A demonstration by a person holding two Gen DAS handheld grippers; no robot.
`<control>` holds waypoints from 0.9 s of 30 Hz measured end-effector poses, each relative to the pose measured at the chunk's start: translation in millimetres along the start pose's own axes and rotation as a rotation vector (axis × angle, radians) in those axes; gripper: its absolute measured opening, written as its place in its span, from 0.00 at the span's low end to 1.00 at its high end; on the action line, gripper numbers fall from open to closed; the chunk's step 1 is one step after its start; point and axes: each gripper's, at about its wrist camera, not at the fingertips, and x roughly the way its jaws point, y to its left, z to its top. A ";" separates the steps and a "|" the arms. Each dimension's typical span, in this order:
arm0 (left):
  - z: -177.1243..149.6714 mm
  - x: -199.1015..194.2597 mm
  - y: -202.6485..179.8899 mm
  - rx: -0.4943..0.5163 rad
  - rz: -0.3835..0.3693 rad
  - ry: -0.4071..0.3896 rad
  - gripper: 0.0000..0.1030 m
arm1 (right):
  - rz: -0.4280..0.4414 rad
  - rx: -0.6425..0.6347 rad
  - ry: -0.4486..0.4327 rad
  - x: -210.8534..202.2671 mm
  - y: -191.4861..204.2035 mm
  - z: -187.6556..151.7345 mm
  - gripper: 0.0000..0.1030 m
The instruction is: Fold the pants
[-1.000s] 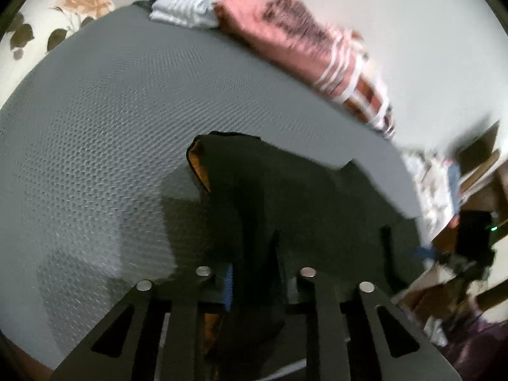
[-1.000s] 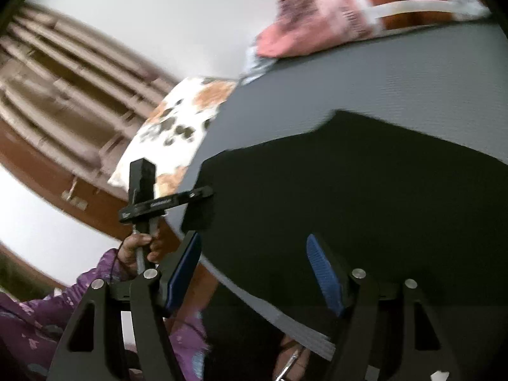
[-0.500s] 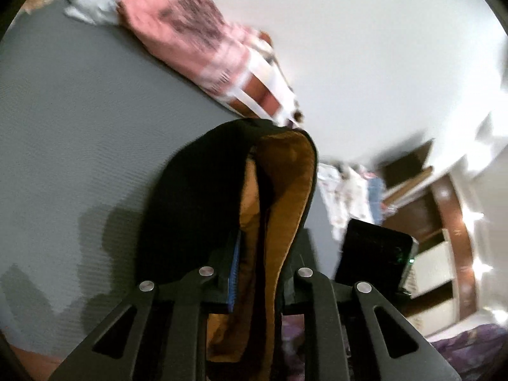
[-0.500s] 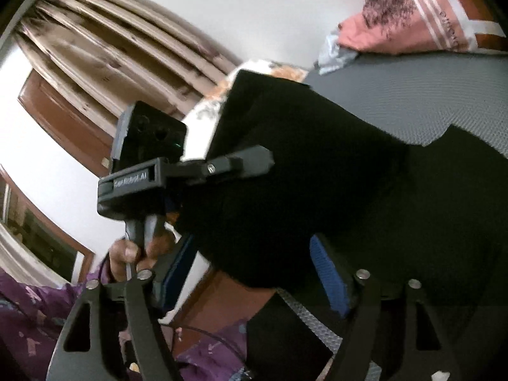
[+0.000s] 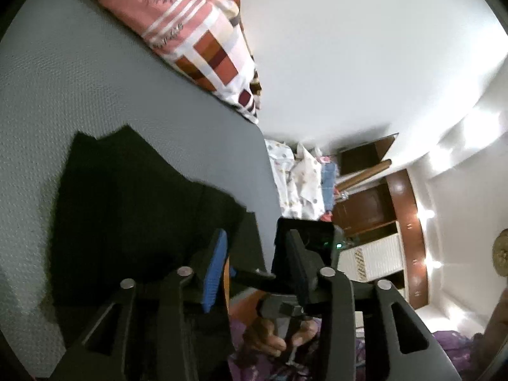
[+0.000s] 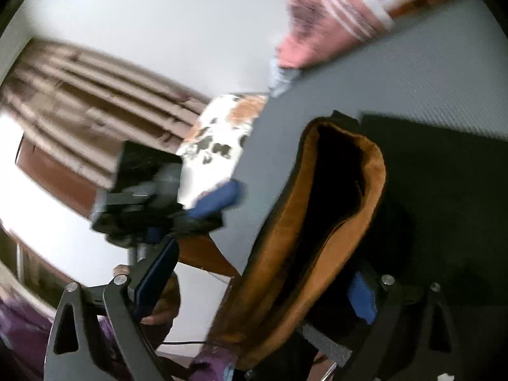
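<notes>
The black pants (image 5: 127, 206) lie spread on the grey mattress (image 5: 79, 89), to the left of my left gripper (image 5: 256, 238). Its jaws are opening and its blue pads (image 5: 216, 266) hold no cloth; beyond them I see the right gripper's body (image 5: 304, 231) and a hand (image 5: 270, 336). In the right wrist view the pants' waistband, with its orange lining (image 6: 317, 222), stands open between the wide, still opening jaws of my right gripper (image 6: 263, 266). The left pad (image 6: 155, 279) is well clear of the cloth; the right pad (image 6: 362, 298) is partly hidden by it. The left gripper (image 6: 143, 190) hovers at the left.
A pink striped blanket (image 5: 197, 31) lies along the wall at the mattress's far side. A floral pillow (image 6: 222, 133) sits at one end. Off the mattress's edge are a pile of light clothes (image 5: 298, 177), brown wooden furniture (image 5: 365, 203) and a curtain (image 6: 95, 95).
My left gripper was shut on the orange-lined waistband and carried it over; now it has let go and its jaws have parted. The right jaws have widened and the waistband now stands between them.
</notes>
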 end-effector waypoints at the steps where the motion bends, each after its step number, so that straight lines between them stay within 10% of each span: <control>1: -1.2 -3.2 -0.1 0.010 0.019 -0.007 0.42 | 0.012 0.031 0.002 -1.3 -6.7 -1.8 0.92; 5: -12.5 -13.7 6.8 0.007 0.072 -0.022 0.43 | -0.057 0.038 0.046 5.4 -13.4 -3.9 0.85; 10: -33.2 -23.1 26.3 -0.045 0.140 -0.032 0.44 | -0.191 -0.011 0.132 25.4 -12.2 -6.2 0.18; 19: -50.7 -30.0 27.0 -0.059 0.187 -0.046 0.50 | -0.175 -0.041 0.051 -31.7 0.2 15.3 0.13; 27: -60.3 21.3 22.4 -0.038 0.210 0.053 0.50 | -0.328 0.074 -0.106 -149.8 -52.1 22.2 0.12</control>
